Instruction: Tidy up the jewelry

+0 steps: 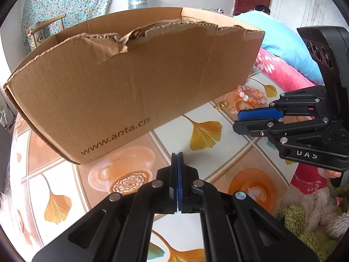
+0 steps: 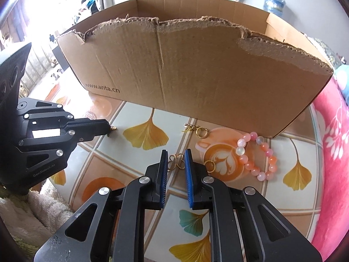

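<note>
The work surface is a table (image 2: 139, 198) covered with a cloth printed with ginkgo leaves and coffee cups. A torn-edged cardboard box (image 2: 196, 69) marked "www.anta.cn" stands open-topped along the far part of the table.

Left to right in the right wrist view:

1. The left gripper (image 2: 108, 128) enters from the left edge. Its fingers are pressed together. A small gold piece (image 2: 113, 128) sits at the fingertips; whether it is pinched or merely touched cannot be told.
2. A gold chain with a ring (image 2: 197, 130) lies on the table just in front of the box's near wall, near the middle.
3. The right gripper (image 2: 176, 159) points down at the table near the front edge. Its fingers (image 2: 164, 163) are slightly spread, with a gold looped ornament (image 2: 175, 162) between them. The pads stand close on either side of the ornament; firm contact cannot be confirmed.
4. A small gold hoop (image 2: 209, 166) lies just beside the right finger, on a printed coffee cup.
5. A pink and white bead bracelet (image 2: 257, 156) lies to the right, near the box's right corner and apart from the gripper.

In the left wrist view, the left gripper (image 1: 177, 156) shows both pads closed flat against each other, the box (image 1: 130, 83) ahead of it, the right gripper (image 1: 238, 120) at right, and the bracelet (image 1: 250, 96) beside the box's corner. A pink blanket (image 2: 333, 131) borders the table's right edge.
</note>
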The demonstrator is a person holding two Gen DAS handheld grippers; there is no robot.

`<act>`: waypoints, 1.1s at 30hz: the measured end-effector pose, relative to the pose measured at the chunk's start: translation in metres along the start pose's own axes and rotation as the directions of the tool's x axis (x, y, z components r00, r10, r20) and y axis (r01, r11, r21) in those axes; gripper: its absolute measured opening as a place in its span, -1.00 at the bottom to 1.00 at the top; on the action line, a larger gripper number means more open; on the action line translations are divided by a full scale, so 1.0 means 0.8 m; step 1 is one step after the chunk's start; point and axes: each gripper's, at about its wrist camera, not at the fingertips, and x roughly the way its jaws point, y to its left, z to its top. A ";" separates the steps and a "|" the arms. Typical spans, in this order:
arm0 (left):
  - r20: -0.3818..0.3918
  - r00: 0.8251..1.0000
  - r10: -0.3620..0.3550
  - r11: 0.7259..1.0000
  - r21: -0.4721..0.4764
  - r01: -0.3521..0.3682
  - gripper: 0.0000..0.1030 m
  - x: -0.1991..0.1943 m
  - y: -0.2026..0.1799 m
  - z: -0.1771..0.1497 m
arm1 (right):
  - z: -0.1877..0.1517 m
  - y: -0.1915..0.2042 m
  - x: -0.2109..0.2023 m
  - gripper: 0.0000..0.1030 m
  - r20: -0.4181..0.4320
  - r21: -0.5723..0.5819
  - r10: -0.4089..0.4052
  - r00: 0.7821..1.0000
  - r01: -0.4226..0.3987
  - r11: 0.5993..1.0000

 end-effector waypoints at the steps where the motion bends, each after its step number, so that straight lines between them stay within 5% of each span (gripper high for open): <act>1: 0.001 1.000 -0.001 1.000 -0.001 0.001 -1.00 -0.001 0.000 0.000 | 0.000 -0.004 -0.003 -0.74 0.003 0.003 0.000 1.000 0.000 1.000; 33: -0.027 1.000 -0.012 1.000 -0.028 0.011 -0.80 0.002 -0.006 0.004 | -0.015 -0.037 -0.029 -0.74 0.056 0.048 0.049 0.997 -0.052 0.997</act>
